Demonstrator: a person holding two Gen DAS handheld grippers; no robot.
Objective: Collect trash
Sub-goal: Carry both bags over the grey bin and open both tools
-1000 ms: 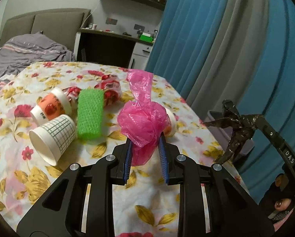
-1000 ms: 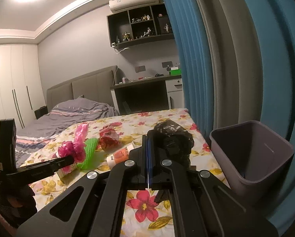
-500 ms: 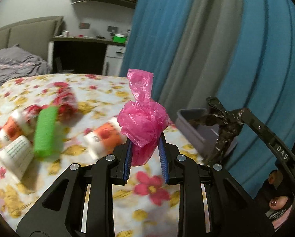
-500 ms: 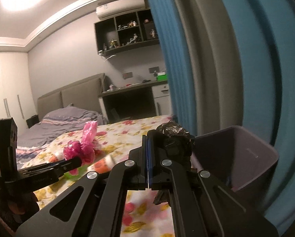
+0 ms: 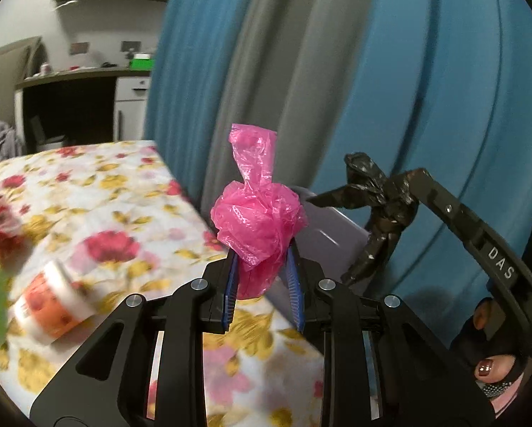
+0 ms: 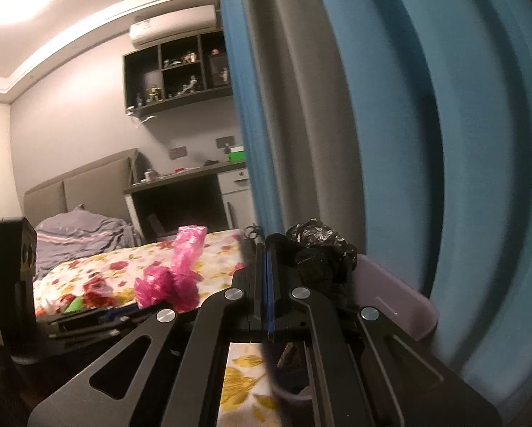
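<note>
Your left gripper (image 5: 262, 284) pinches the pink bag (image 5: 257, 227), jaws narrowly parted; right gripper (image 6: 266, 259), shut, clamps the black bag (image 6: 321, 252) beside the bin (image 6: 401, 295); release early and either lands on the bedspread (image 5: 98, 213).

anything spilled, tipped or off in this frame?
One orange-and-white cup lies on its side on the floral cloth, nothing visibly spilled. Pink bag and black bag are each held in a gripper beside the bin.
</note>
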